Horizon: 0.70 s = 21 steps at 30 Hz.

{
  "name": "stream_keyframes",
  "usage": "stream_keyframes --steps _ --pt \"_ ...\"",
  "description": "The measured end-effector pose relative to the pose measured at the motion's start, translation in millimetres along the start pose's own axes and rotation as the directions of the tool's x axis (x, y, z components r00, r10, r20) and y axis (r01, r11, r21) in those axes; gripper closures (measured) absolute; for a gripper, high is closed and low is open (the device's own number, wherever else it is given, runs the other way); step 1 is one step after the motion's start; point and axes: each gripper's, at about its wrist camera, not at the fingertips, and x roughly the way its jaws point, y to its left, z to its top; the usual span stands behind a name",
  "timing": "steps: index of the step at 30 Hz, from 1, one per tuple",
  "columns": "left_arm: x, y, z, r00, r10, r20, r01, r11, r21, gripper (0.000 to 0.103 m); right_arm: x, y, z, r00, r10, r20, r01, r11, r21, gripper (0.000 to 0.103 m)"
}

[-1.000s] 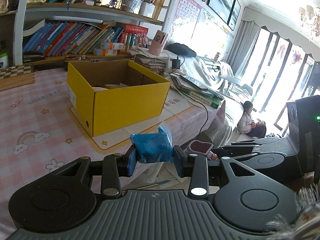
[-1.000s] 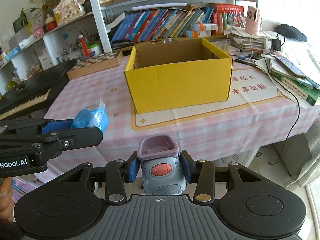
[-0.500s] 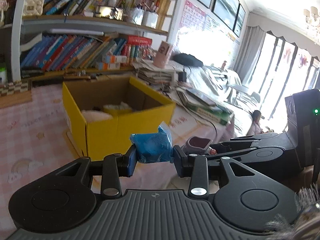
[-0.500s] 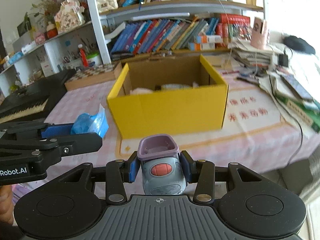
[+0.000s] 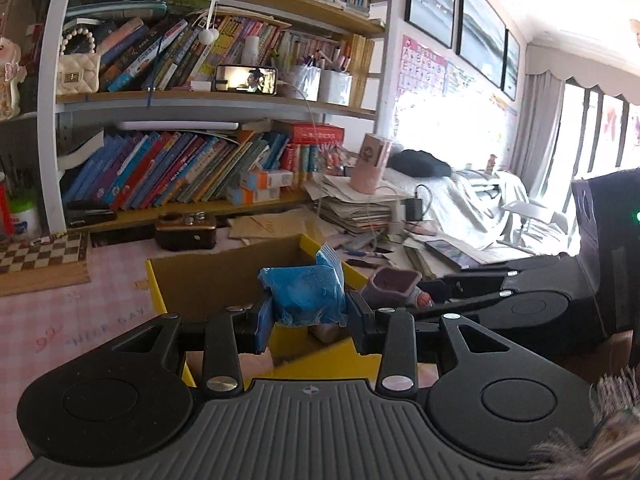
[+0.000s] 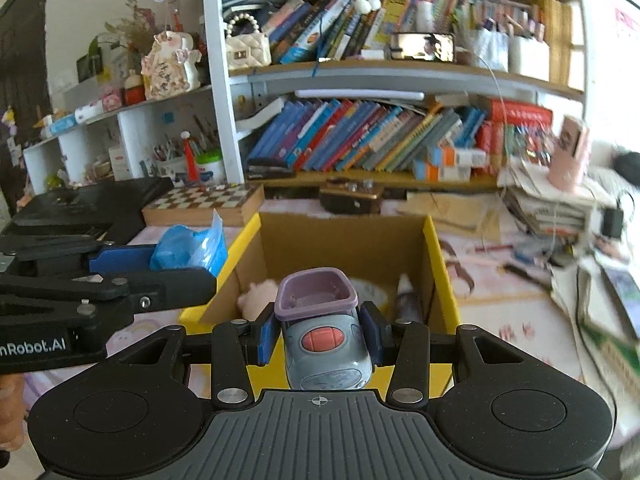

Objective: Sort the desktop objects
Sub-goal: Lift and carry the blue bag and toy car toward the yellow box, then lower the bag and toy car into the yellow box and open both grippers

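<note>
Above yellow box (image 6: 438,280): left gripper (image 5: 306,316) clamped on soft, crinkly blue bag (image 5: 306,296); right gripper (image 6: 320,338) gripping hard, light-looking toy car (image 6: 324,340) by flanks.

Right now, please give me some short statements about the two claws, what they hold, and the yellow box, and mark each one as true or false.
1. The left claw holds a blue plastic packet. True.
2. The right claw is empty. False: it is shut on a grey toy car with a purple top.
3. The yellow box is open at the top. True.
4. The yellow box has nothing inside. False: a pinkish soft item and other items lie in it.
5. A chessboard lies on the table beyond the box. True.
</note>
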Motion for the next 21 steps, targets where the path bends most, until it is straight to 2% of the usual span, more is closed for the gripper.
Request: stream_keyframes --steps 5,11,16,21 --pt "33 6 8 0.999 0.035 -0.034 -0.035 0.999 0.006 0.068 33 -15 15 1.0 0.021 -0.018 -0.022 0.998 -0.063 0.06" --pt "79 20 13 0.991 0.094 -0.099 -0.093 0.996 0.014 0.068 80 -19 21 0.995 0.034 -0.094 -0.051 0.981 -0.187 0.06" --pt "121 32 18 0.978 0.12 -0.171 -0.123 0.992 -0.004 0.068 116 -16 26 0.986 0.029 -0.162 -0.08 0.945 -0.317 0.06" --pt "151 37 18 0.961 0.141 -0.239 -0.146 0.989 -0.003 0.068 150 -8 27 0.969 0.015 -0.248 -0.131 0.879 -0.458 0.06"
